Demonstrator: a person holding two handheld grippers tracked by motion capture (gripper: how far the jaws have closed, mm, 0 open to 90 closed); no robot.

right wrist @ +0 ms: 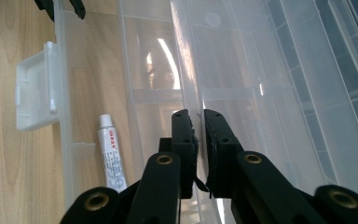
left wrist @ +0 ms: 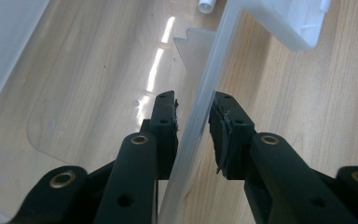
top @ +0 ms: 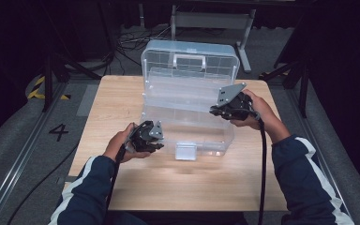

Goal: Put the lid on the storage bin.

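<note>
The right gripper (right wrist: 198, 121) was clamped on a thin clear wall inside the clear plastic box (top: 187, 93), its pads pinching that wall with almost no gap; in the high view this gripper (top: 218, 110) sat at the right side of the box, above the base, with its grey three-cornered plate uppermost and its cable trailing back along the person's right sleeve. The left gripper (left wrist: 193, 114) straddled the front wall of the same box, one jaw inside the base and one outside; the wall ran up between the pads, the inner pad lay against it and the outer pad stood very near, though whether that pad pressed on the wall I could not tell; in the high view this gripper (top: 155, 140) sat at the box's front left corner, held by the left hand (top: 119, 145). The box stood open on the wooden table (top: 122, 98), its lid (top: 190, 58) upright at the back with a white handle; a white latch (top: 186, 151) hung at the middle of the front wall; a small white tube (right wrist: 111, 156) lay inside the base, just behind the front wall and near the latch.
</note>
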